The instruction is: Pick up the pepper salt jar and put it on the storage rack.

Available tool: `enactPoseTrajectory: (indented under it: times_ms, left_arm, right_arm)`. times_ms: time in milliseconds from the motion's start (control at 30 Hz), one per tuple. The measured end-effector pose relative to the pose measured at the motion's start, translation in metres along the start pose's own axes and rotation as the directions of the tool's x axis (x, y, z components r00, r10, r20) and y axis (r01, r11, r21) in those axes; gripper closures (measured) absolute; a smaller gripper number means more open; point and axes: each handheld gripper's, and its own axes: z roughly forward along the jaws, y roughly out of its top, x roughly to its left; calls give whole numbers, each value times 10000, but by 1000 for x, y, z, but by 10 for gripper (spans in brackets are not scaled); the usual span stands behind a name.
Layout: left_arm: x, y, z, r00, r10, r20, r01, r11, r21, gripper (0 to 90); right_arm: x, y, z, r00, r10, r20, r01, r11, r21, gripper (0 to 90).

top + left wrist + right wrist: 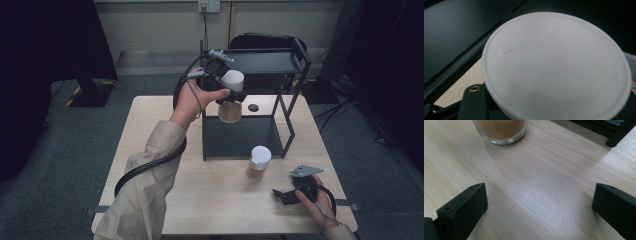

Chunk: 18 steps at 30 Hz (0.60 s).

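1. High view: the left tool (pixel 231 95) is clamped on a white-lidded jar (pixel 230 102) with tan powder in it, and the jar is up in the air, off the desk (pixel 150 130), just in front of the black two-tier shelf (pixel 260 107).
2. My guess is the jar is headed for one of the shelf tiers. So the pick-up part looks done, and the placing is what's left. Can't say which tier it's meant for; right now it hangs between the top tier and the bottom one.
3. Left gripper view: the jar's white lid (pixel 556 65) sits right up against the camera, just above and between the jaws, so it's gripped snug, a bit tilted.
4. A second jar (pixel 259 162) with the same white lid stands on the desk in front of the shelf, so probably that one's next.
5. The right tool (pixel 282 195) rests on the desk with its jaws wide apart and nothing in them. In the right gripper view, the second jar (pixel 500 131) is ahead of it and a little off to the left, near but not touching.
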Motion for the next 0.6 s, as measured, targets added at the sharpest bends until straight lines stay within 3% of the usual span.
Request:
enactPoseTrajectory:
  times_ms: [600]
  left_arm:
    - [6, 42, -17, 9999, -5, 122, 7, 9999, -155, 346]
  right_arm:
    - [0, 0, 0, 10000, -4, 6, 4, 10000, -3, 0]
